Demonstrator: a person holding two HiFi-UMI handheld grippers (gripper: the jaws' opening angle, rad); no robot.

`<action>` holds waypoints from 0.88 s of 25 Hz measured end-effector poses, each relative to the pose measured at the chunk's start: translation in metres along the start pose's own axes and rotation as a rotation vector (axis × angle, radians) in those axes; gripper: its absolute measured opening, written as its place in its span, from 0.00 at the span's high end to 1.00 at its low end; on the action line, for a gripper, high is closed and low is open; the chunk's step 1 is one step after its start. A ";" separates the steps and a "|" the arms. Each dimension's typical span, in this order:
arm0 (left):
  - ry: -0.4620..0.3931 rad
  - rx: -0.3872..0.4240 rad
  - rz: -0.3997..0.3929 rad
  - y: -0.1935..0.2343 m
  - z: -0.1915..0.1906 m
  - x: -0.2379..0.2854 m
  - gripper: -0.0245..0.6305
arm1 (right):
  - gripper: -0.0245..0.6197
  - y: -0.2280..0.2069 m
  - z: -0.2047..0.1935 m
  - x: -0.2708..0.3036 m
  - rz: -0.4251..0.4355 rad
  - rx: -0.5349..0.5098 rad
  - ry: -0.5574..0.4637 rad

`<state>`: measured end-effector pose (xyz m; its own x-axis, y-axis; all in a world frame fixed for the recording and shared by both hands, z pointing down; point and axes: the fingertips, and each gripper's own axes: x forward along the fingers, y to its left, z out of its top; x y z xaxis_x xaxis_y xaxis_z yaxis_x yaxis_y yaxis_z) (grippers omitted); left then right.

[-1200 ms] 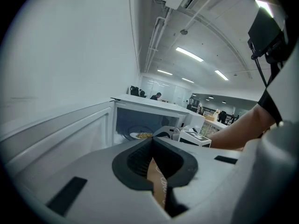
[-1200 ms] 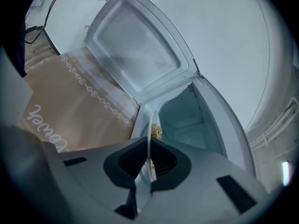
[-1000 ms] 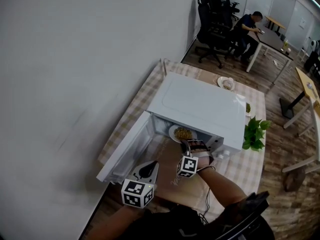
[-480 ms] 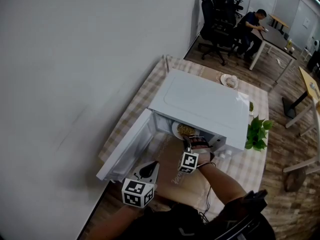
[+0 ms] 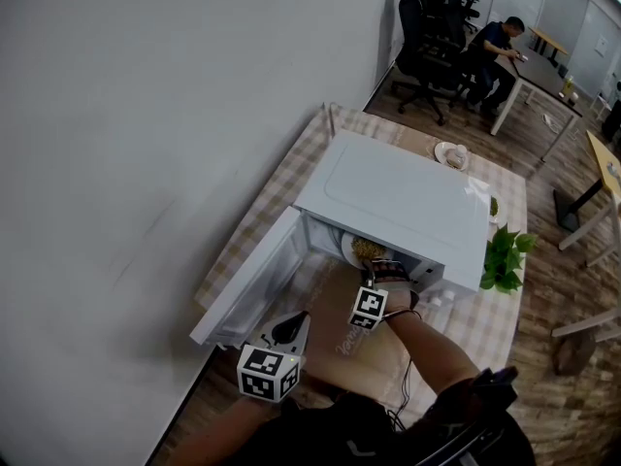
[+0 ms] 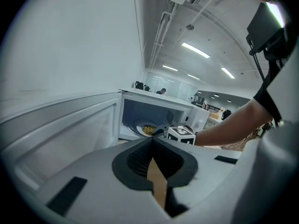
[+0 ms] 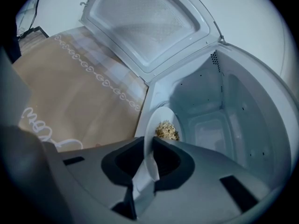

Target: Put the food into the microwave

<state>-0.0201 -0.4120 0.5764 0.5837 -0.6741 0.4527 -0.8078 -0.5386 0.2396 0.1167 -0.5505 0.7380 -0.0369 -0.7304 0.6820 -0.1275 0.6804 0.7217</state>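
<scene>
The white microwave (image 5: 398,197) stands on the checked table with its door (image 5: 257,284) swung open to the left. My right gripper (image 5: 375,269) is shut on the rim of a white plate (image 5: 357,249) of yellowish food, held in the mouth of the oven. In the right gripper view the plate (image 7: 158,125) stands on edge between the jaws, with the food (image 7: 166,130) just over the cavity (image 7: 210,115) floor. My left gripper (image 5: 294,323) hangs low in front of the door, shut and holding nothing. From the left gripper view I see the plate (image 6: 145,128) inside the opening.
A brown placemat (image 5: 364,343) lies in front of the microwave. A green plant (image 5: 503,257) stands at its right, and a small plate (image 5: 451,153) sits behind it. A bare wall runs along the left. A person (image 5: 500,42) sits at a far desk by office chairs (image 5: 427,17).
My right gripper has carried the plate forward, from just outside the opening to partly under the microwave's top. The left gripper has stayed where it was.
</scene>
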 end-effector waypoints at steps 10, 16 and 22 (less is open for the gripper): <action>0.002 0.004 0.006 -0.003 -0.003 -0.010 0.95 | 0.85 0.002 -0.001 -0.003 0.037 0.033 0.012; -0.005 0.005 0.001 -0.002 -0.001 -0.013 0.95 | 0.85 0.001 0.011 -0.015 0.032 0.063 -0.042; -0.012 0.011 0.006 -0.002 0.000 -0.013 0.95 | 0.94 0.000 0.011 -0.014 0.044 0.071 -0.051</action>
<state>-0.0260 -0.4026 0.5699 0.5802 -0.6832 0.4435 -0.8102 -0.5402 0.2277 0.1067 -0.5413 0.7273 -0.0945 -0.7036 0.7043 -0.1943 0.7069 0.6801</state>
